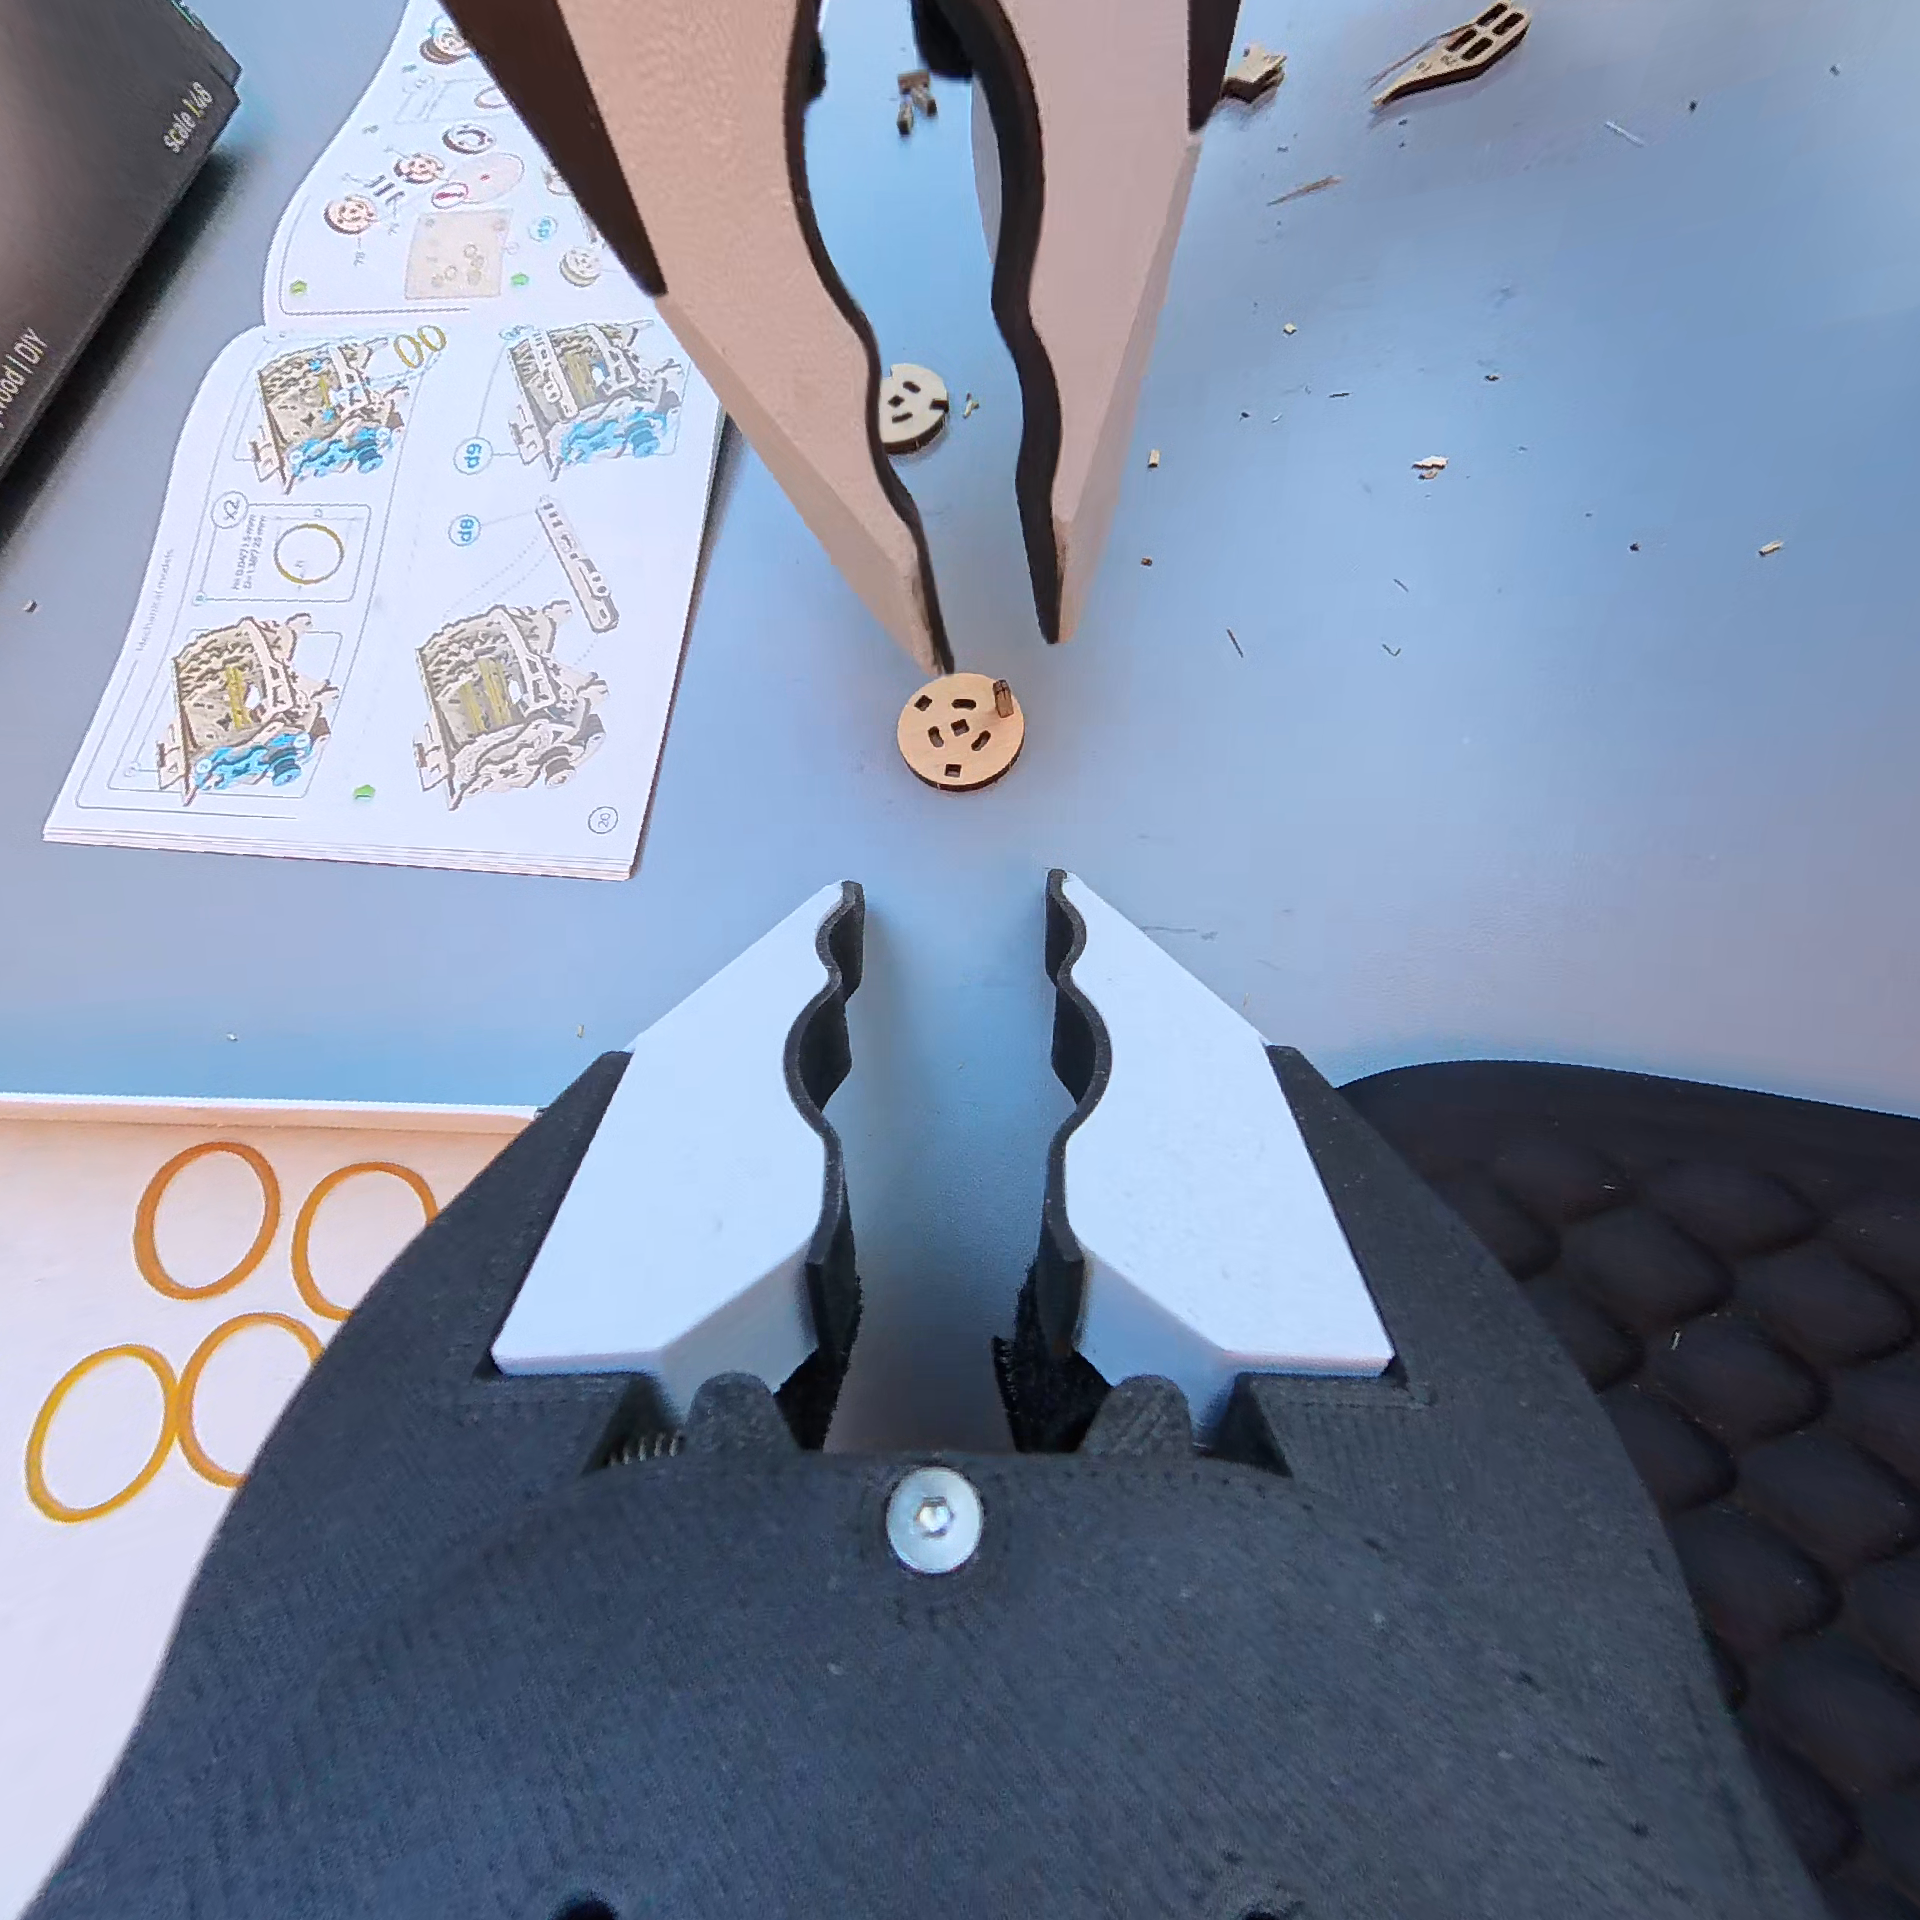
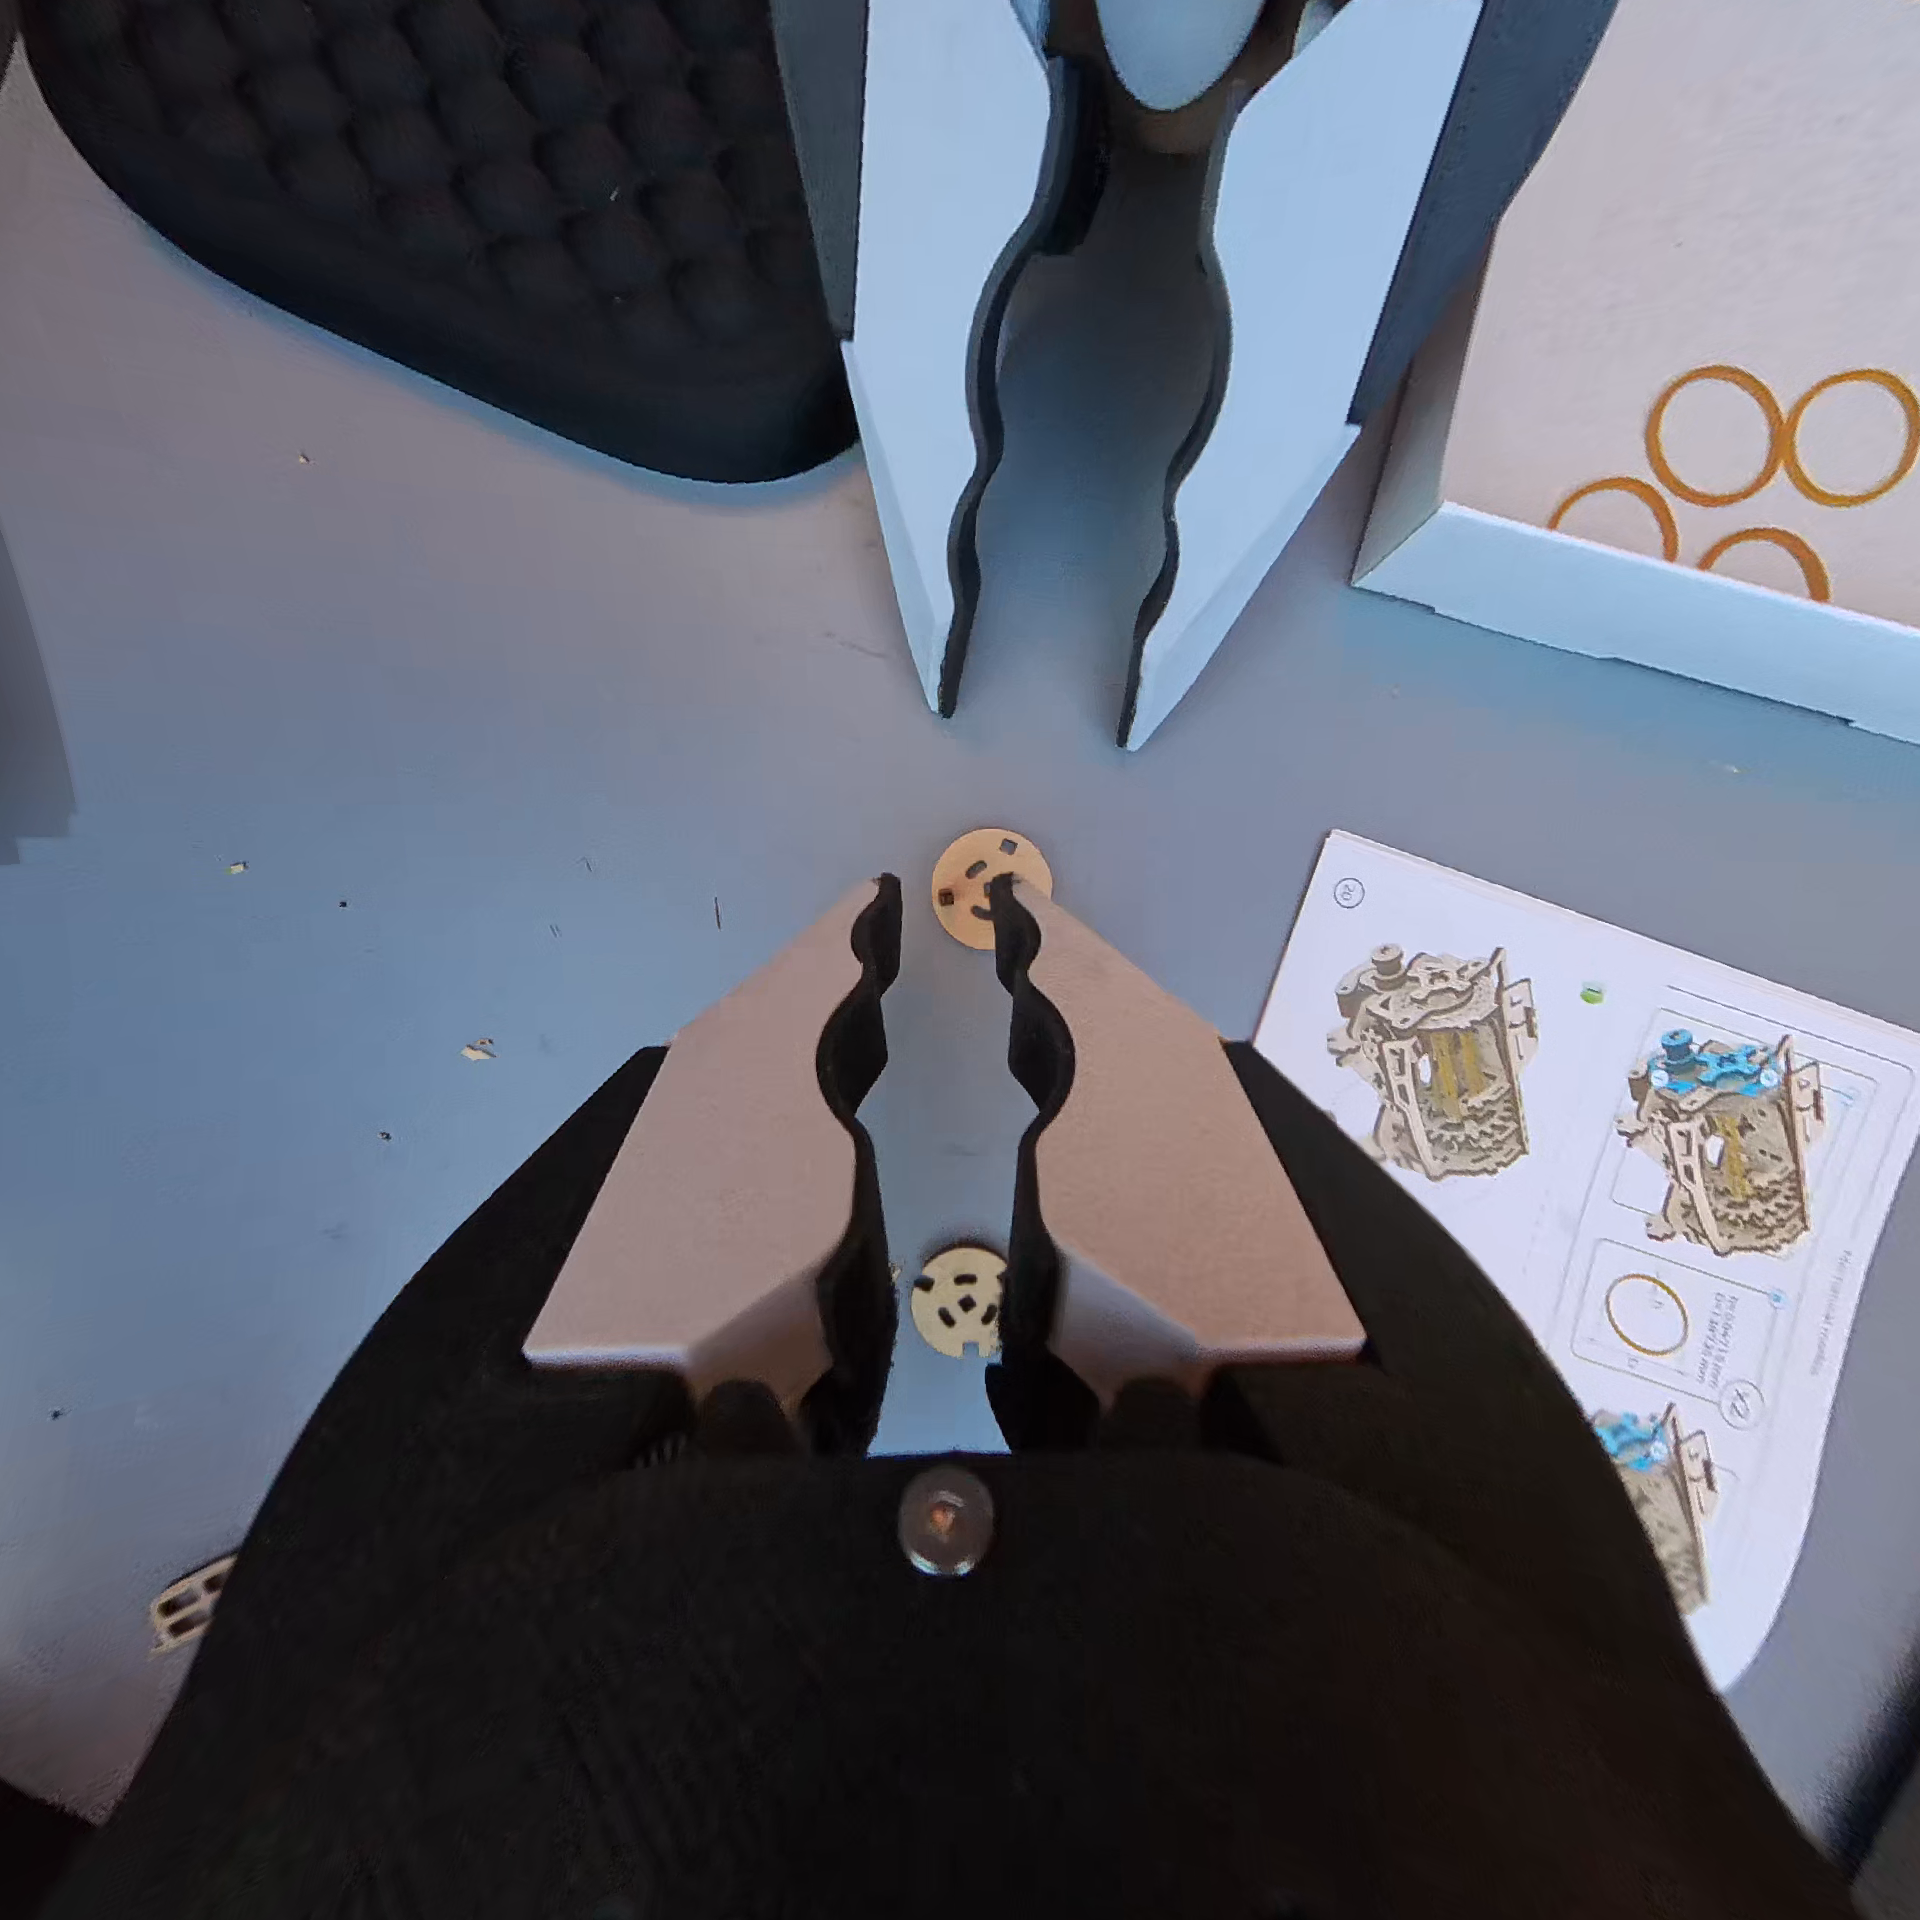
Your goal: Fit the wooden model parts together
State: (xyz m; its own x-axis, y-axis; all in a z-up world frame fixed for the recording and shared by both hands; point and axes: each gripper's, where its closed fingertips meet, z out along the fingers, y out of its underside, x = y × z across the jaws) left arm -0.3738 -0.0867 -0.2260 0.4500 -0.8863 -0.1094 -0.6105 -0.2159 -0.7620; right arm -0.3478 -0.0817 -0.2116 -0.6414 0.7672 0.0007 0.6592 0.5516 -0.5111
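Two hand-held grippers face each other across a grey-blue table [image 1: 1455, 727], a slotted wooden disc [image 1: 960, 732] lying flat between them with a small peg [image 1: 1004, 697] standing at its rim. The right gripper [image 2: 943, 885], jaws apart and holding nothing, has one tip at the disc's edge; the left gripper [image 1: 954, 885] waits just short, jaws likewise apart and empty. A second wooden disc [image 2: 959, 1301] lies beneath the right gripper. An open instruction booklet [image 1: 395, 582] with printed model drawings lies beside them, rubber bands [image 1: 208, 1218] in a white tray [image 2: 1621, 608], a black cushioned pad [image 2: 436, 239] nearby, wood offcuts [image 1: 1455, 52] scattered; the print goes unquoted
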